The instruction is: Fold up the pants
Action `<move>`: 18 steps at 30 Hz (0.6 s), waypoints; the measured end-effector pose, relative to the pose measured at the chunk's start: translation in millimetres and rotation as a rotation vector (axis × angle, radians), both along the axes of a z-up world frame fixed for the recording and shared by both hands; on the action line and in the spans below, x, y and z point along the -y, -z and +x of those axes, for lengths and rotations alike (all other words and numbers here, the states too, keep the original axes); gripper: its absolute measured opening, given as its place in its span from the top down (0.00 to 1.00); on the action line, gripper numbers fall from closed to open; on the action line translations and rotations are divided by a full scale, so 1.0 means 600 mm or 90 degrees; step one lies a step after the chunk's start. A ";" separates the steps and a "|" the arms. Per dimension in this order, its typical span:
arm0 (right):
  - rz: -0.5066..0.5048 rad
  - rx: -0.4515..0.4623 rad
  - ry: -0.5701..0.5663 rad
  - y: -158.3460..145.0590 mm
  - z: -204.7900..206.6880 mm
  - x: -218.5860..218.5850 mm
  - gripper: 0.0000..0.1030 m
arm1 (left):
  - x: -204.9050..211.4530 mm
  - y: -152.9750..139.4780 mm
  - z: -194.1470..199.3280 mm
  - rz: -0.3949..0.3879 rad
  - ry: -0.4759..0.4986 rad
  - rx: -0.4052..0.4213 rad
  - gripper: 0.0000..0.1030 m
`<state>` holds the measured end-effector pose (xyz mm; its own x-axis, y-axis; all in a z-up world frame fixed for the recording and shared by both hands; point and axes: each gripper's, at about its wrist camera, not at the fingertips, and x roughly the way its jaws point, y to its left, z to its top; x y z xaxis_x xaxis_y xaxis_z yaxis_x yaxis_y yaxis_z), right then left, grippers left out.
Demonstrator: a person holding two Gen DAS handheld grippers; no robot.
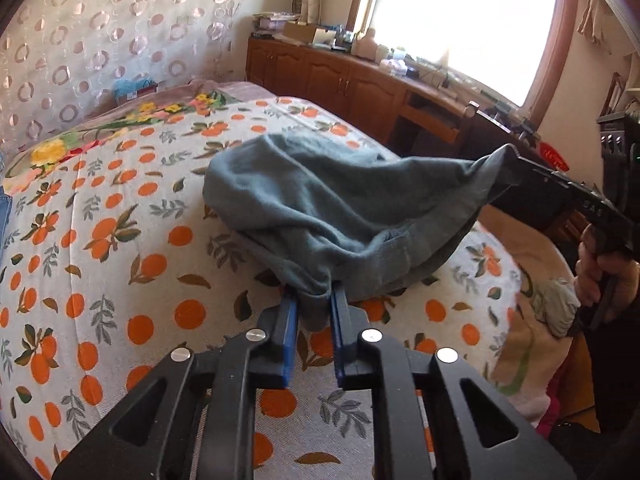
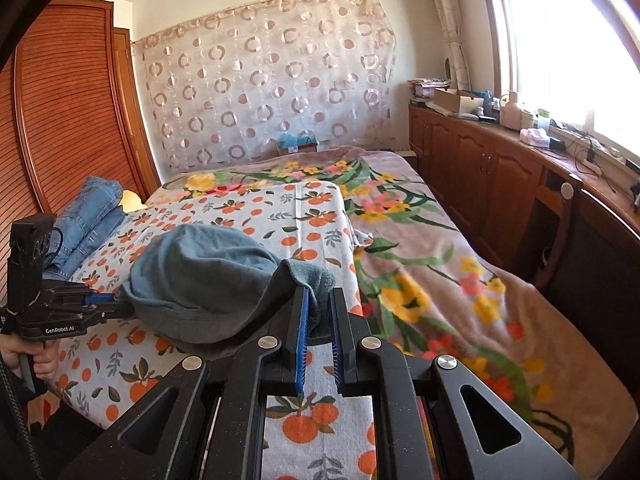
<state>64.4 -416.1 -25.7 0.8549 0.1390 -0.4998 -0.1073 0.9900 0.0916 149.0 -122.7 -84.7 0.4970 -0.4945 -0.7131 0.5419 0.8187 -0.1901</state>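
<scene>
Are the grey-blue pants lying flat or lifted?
Lifted: pants hang bunched between left gripper and right gripper, both clamped on fabric.

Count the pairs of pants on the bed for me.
2: the grey-green pants held up at mid-bed by both grippers, and folded blue jeans by the wardrobe. More could be out of view.

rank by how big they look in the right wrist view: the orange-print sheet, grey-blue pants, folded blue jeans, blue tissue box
1. Orange-print sheet
2. Grey-blue pants
3. Folded blue jeans
4. Blue tissue box

The pants are nearest the camera, so their lead over the jeans is unsure.
</scene>
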 end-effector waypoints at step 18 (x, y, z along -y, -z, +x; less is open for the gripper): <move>0.012 0.080 -0.102 -0.055 -0.026 -0.055 0.90 | -0.139 -0.175 -0.098 0.004 -0.072 0.127 0.88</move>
